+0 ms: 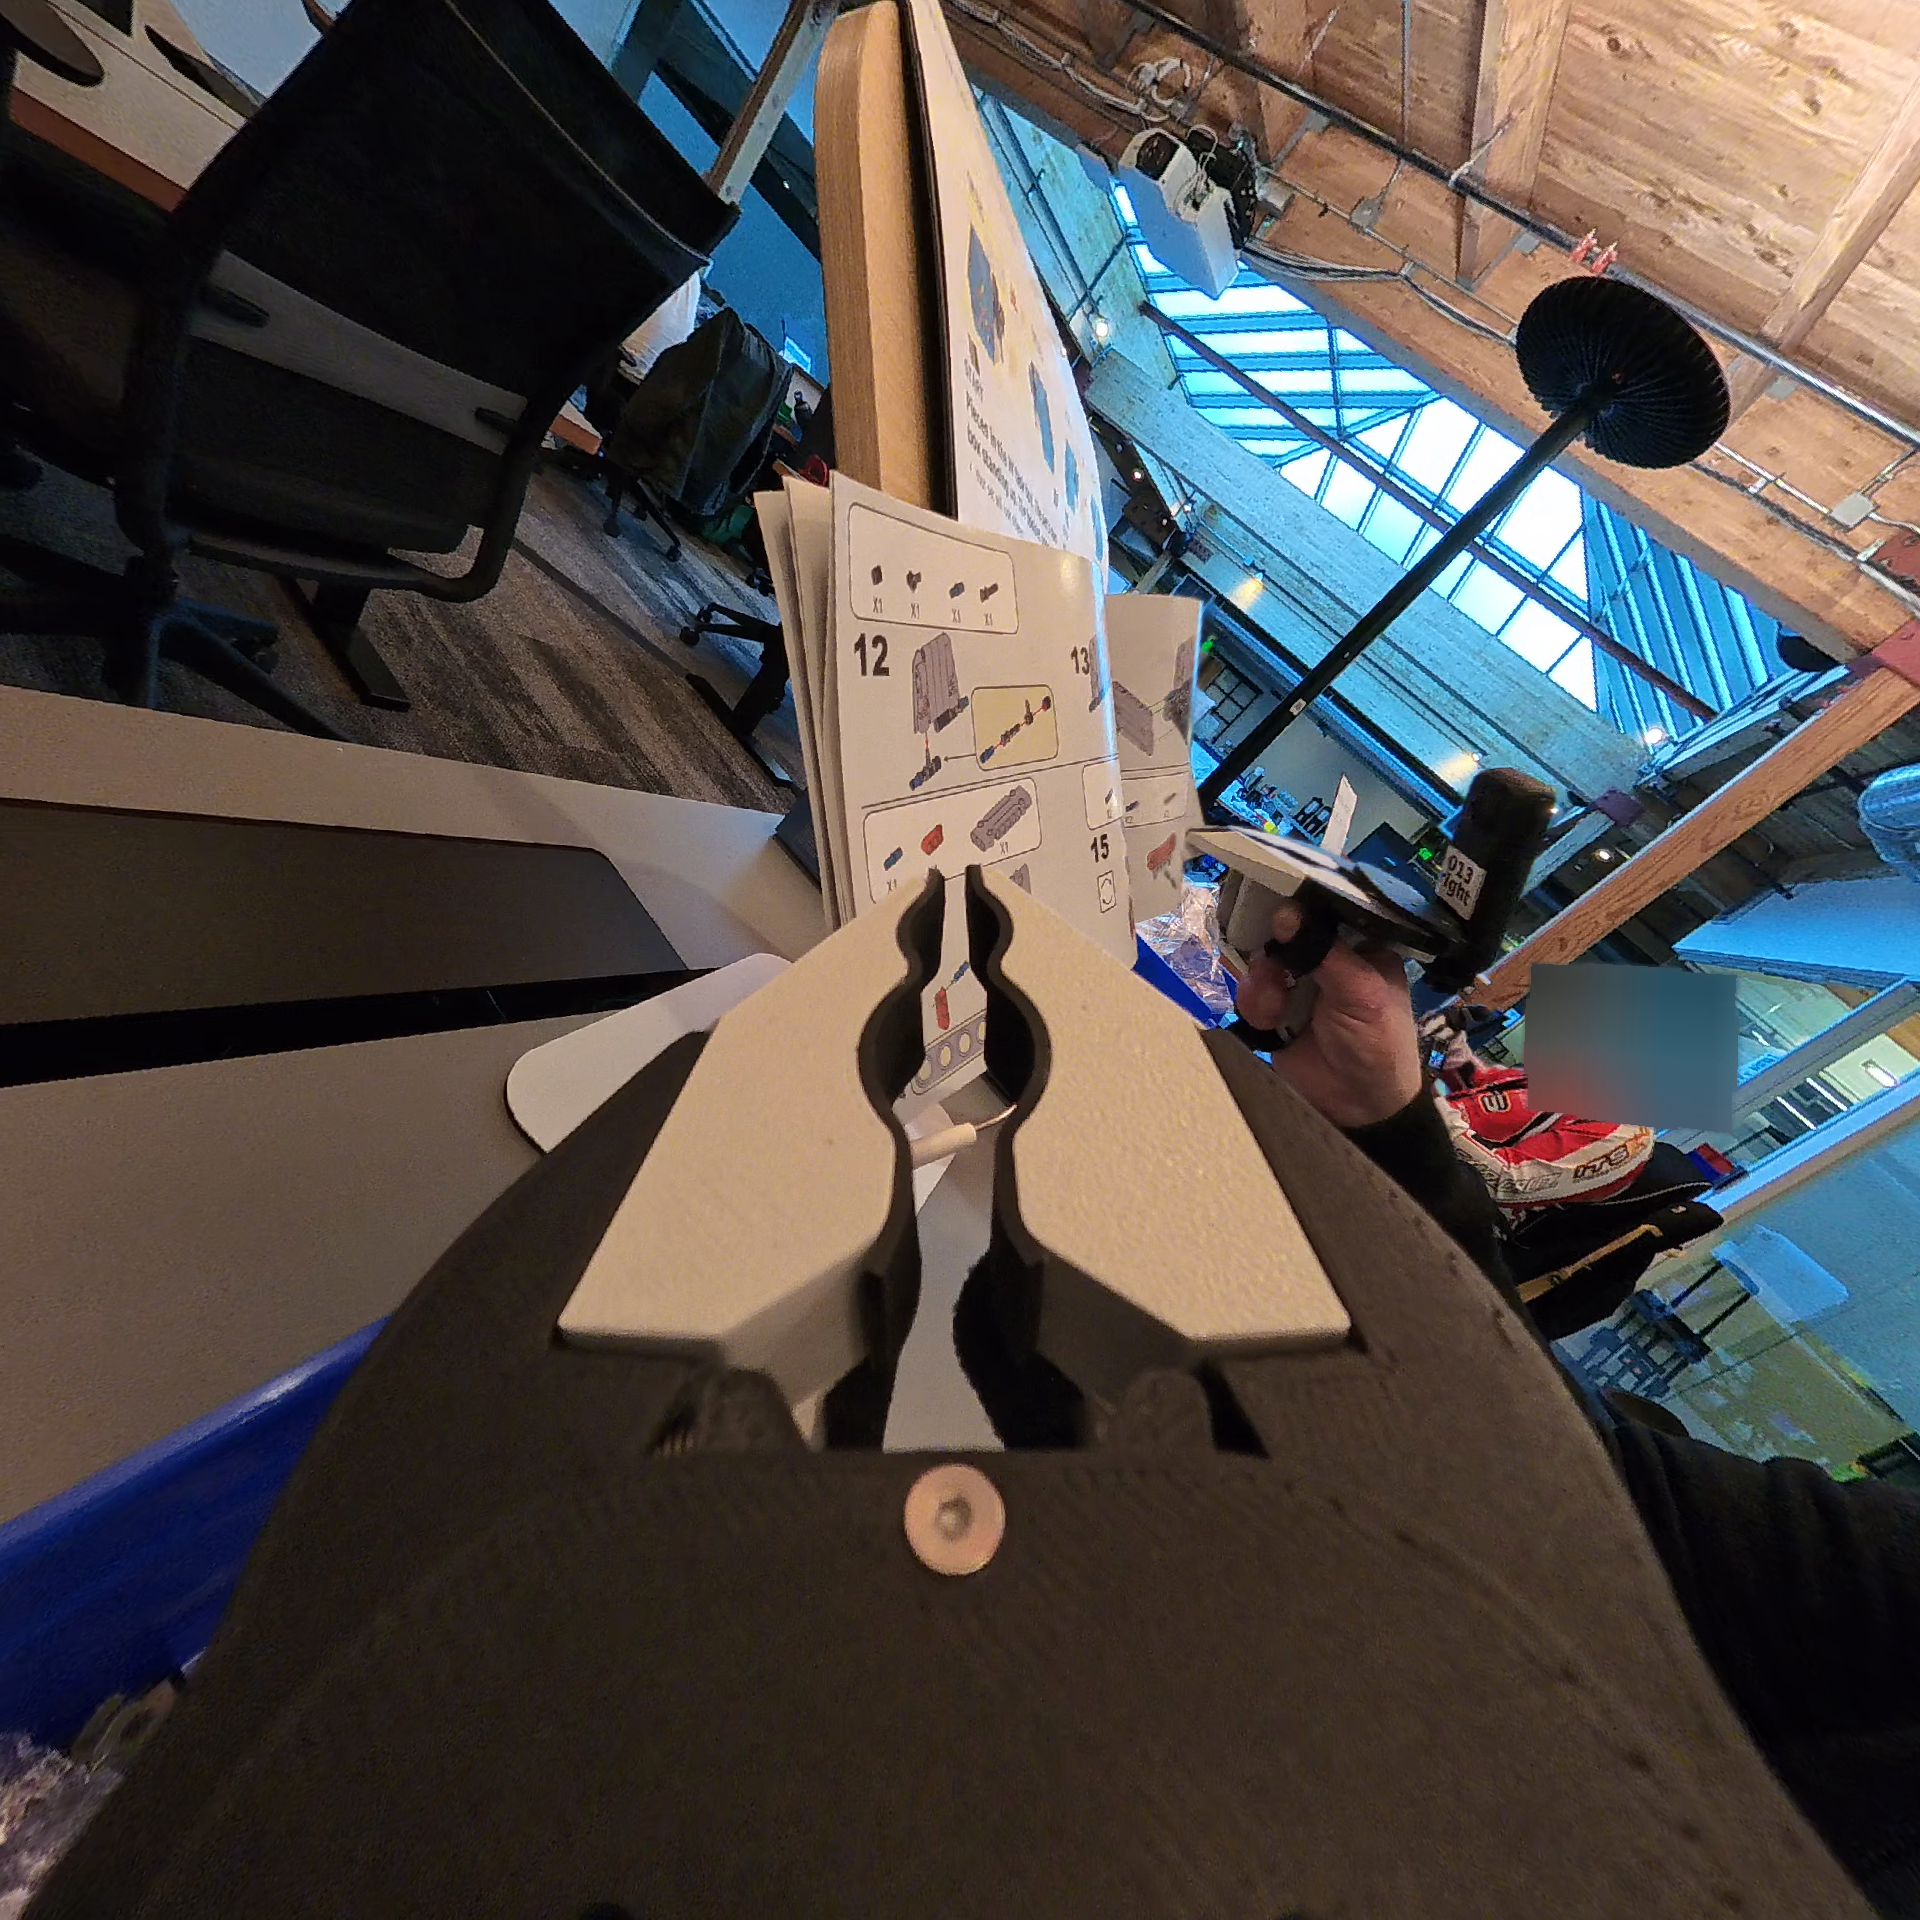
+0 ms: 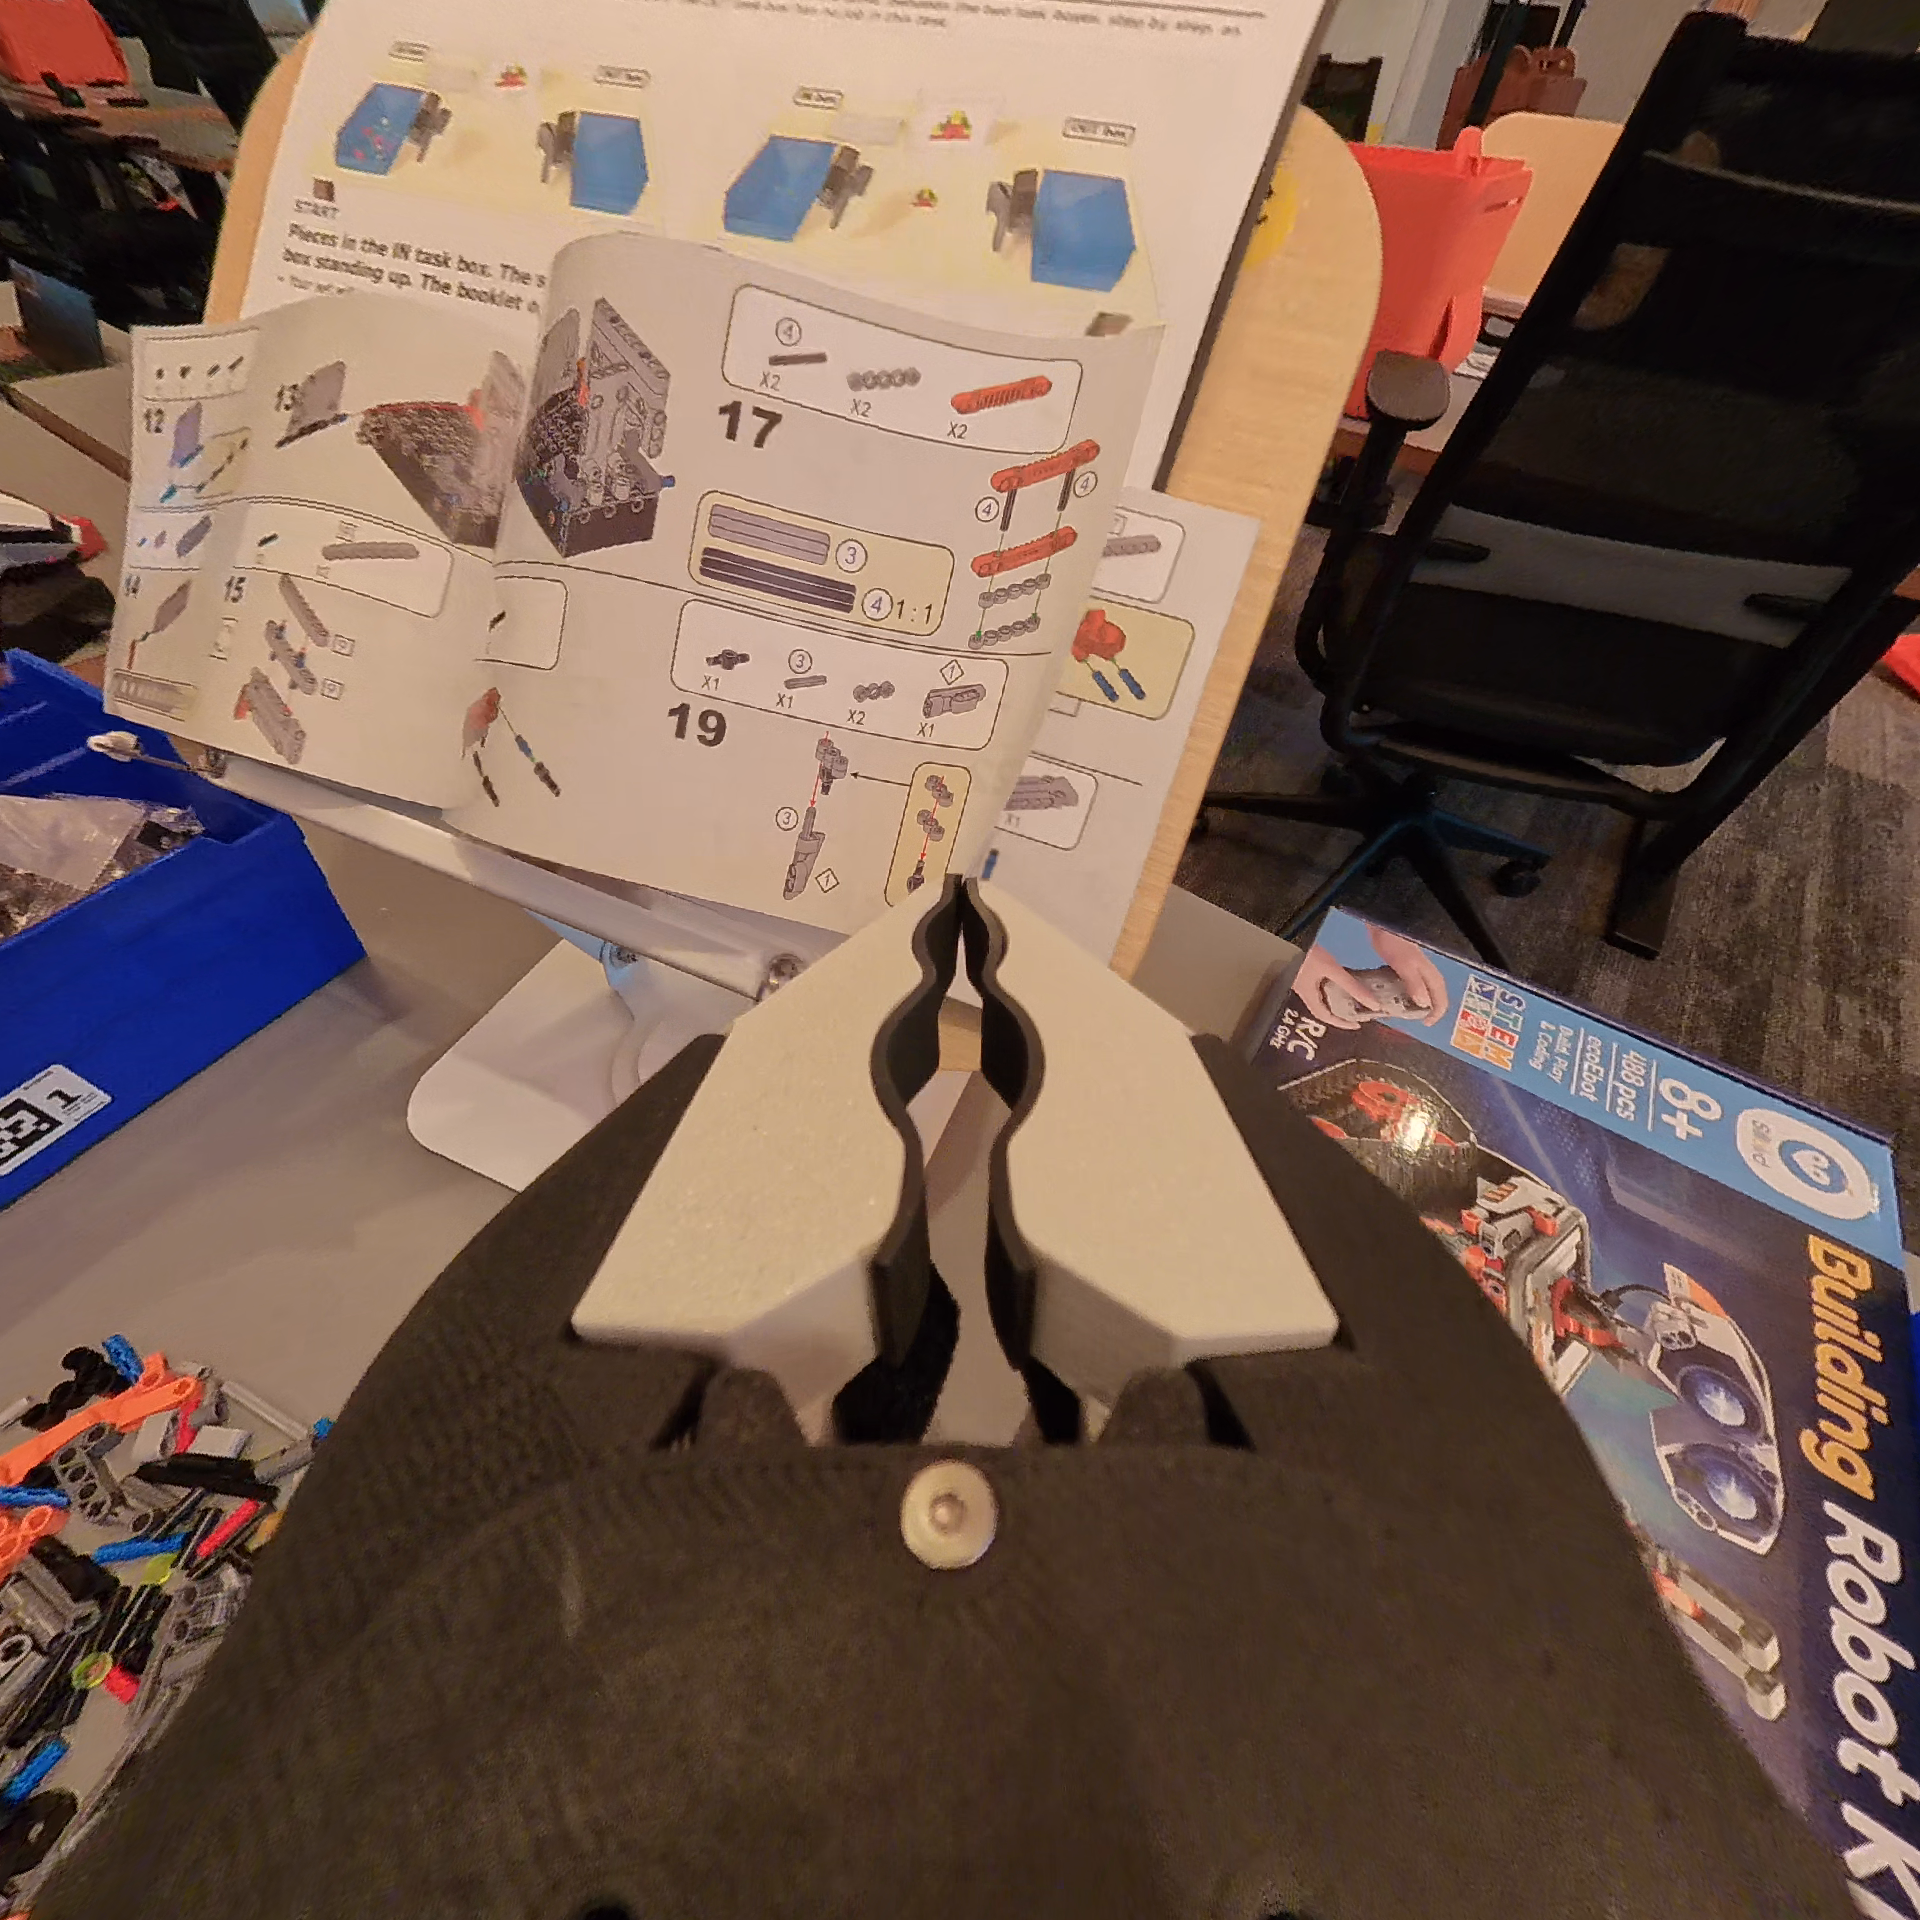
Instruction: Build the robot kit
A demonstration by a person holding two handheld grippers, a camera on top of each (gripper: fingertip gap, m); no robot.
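Note:
An open building-kit instruction booklet [image 2: 790,582] stands on a white stand [image 2: 499,1081] in front of a printed sheet on a wooden board [image 2: 790,135]. My right gripper [image 2: 961,896] is shut on the lower edge of the booklet's right-hand page, which curls up and bows forward. In the left wrist view the booklet [image 1: 935,675] shows from its left side, and the right gripper [image 1: 1205,844] reaches it from the right, held by a hand [image 1: 1340,1018]. My left gripper [image 1: 958,883] is shut and empty, close in front of the booklet's left pages, not touching them.
A blue bin [image 2: 156,935] with bagged parts sits left of the stand. A pile of loose building pieces [image 2: 114,1475] lies at the front left. The kit's box [image 2: 1621,1299] lies flat at the right. A black office chair [image 2: 1662,520] and an orange container [image 2: 1434,239] stand behind. Spacing between my two grippers at the tips: around 30 cm.

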